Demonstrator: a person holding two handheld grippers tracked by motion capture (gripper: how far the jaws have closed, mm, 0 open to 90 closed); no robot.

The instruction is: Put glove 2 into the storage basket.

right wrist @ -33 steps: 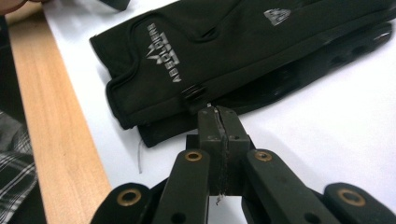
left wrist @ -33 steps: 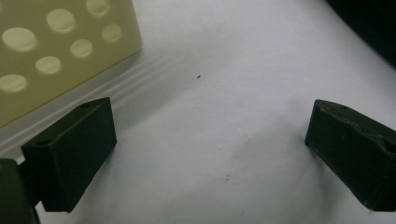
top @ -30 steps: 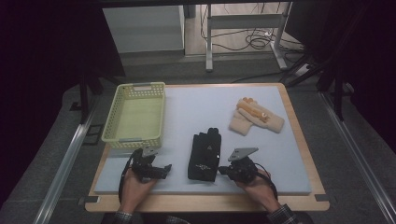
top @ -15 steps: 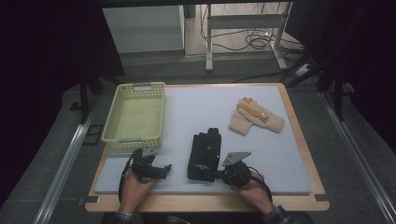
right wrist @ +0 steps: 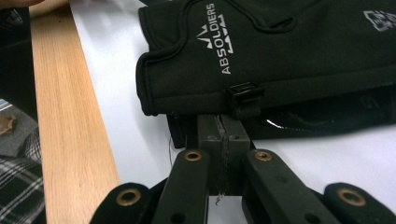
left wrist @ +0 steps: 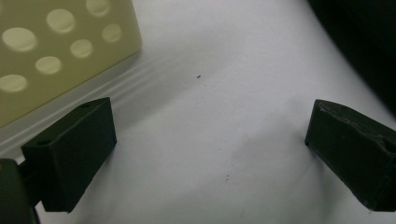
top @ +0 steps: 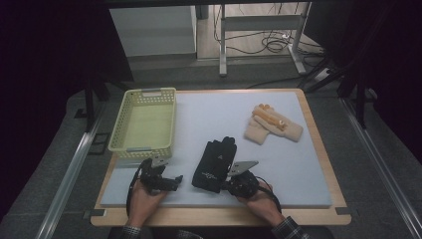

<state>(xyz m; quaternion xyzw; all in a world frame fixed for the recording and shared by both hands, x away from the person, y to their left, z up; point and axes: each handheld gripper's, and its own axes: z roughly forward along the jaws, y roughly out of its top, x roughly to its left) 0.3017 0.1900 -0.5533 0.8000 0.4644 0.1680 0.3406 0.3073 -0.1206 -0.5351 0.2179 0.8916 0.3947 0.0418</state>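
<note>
Where right gripper [right wrist: 219, 135] meets it: black glove [right wrist: 280, 56], white "ABSOLDIERS" print, lying flat.

right claw [top: 230, 185] at black gloves [top: 215, 158] | left claw [top: 171, 180] beside basket [top: 144, 122]

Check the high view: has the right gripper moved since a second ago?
Yes. The right gripper slid left along the table's near edge, closing on the black gloves' cuff end.

The black gloves [right wrist: 280, 60] look like matt synthetic cloth with smooth white printed lettering and a small hard plastic clip. The basket [top: 145, 122] at upper left is pale yellow perforated plastic, slightly glossy. The table [right wrist: 70, 130] has a light wood-grain edge under a smooth matt white mat [top: 209, 119]. The tan gloves [top: 272, 124] look fuzzy and knitted.
</note>
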